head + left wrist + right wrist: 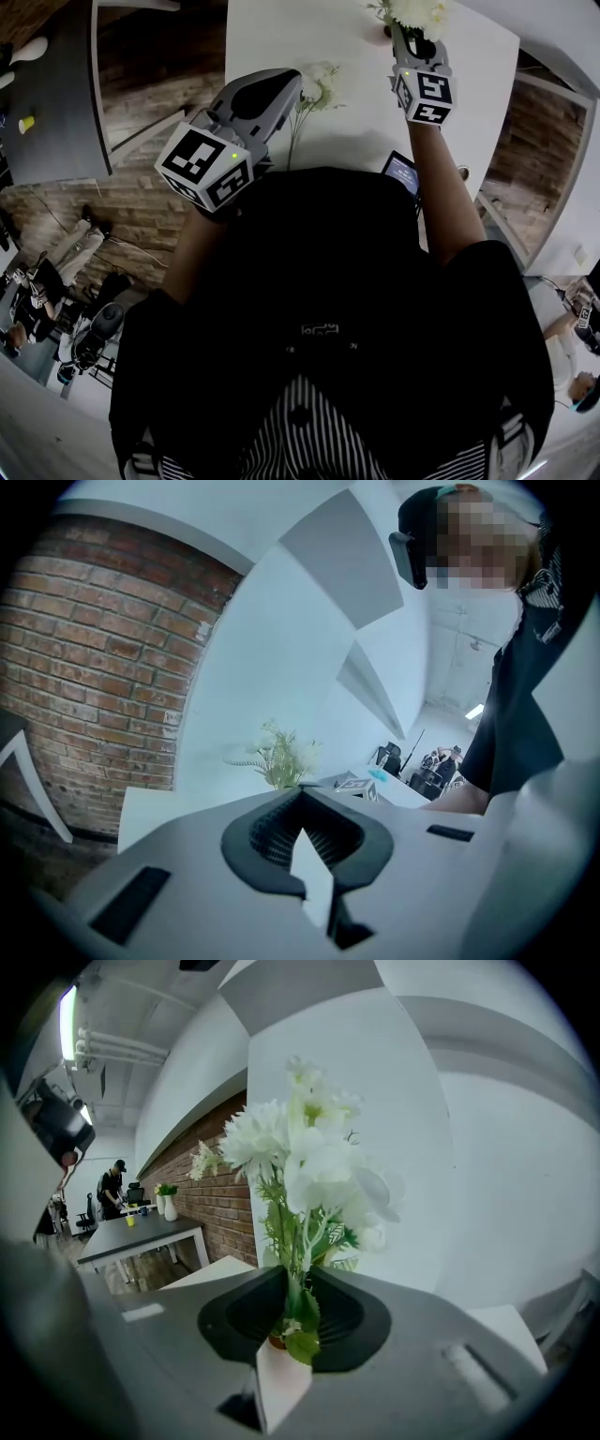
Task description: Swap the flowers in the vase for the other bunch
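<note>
Right tool (412,37) grasping flowers over a white table (272,37).
In the head view, we see the right tool at the table's far side, holding a bunch of white flowers with green leaves (419,11); a second pale bunch (317,89) lies flat on the table, just beyond the left tool (284,91). In the left gripper view, the left tool (300,794) is clenched and empty. In the right gripper view, the right tool (295,1283) pinches the green stems, and the bunch (300,1157) stands upright.

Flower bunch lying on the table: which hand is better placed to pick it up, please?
Left, probably: the left tongs, empty, sit beside that bunch, while the right tongs grip the other white flowers.
</note>
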A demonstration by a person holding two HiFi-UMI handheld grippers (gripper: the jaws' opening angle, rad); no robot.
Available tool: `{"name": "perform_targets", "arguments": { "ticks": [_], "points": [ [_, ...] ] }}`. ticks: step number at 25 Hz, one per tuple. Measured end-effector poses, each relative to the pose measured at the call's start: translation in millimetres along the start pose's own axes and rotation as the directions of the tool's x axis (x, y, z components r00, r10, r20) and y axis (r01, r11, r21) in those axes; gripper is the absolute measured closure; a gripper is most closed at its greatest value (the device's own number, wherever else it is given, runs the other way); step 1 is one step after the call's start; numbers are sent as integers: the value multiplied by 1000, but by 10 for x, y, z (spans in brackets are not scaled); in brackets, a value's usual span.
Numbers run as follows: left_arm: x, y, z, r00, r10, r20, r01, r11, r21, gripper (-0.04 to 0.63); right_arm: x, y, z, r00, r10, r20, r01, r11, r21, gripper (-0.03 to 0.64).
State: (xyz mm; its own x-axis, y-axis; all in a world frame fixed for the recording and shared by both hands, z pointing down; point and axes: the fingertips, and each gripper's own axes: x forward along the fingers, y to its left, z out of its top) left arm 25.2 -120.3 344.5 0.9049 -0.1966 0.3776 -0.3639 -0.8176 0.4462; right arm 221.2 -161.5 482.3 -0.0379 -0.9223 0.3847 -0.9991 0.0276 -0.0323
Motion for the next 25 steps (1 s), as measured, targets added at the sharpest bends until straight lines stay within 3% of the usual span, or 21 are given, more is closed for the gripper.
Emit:
{"name": "perform_targets", "arguments": {
  "ticks": [3,9,14,21,25],
  "points": [
    [-67,-2,15,1000,8,10,-8,1000,5,589,-3,28,-84,1000,-4,-19,4,1000,-7,534],
    [-160,-49,2,1000,17,17,-18,1000,22,589,-18,80,-96,998,31,-59,-31,1000,3,418],
    [-141,-164,5,1000,5,23,-6,999,39,589,-170,20,-168,994,56,-96,-54,998,16,368],
    [-203,-343,19,999,-17,34,15,998,58,590,-647,-24,48,996,69,-57,-65,996,68,344],
    [-253,-434,25,999,-26,41,23,997,71,589,-914,49,261,993,119,3,-118,982,144,353]
  ]
}}
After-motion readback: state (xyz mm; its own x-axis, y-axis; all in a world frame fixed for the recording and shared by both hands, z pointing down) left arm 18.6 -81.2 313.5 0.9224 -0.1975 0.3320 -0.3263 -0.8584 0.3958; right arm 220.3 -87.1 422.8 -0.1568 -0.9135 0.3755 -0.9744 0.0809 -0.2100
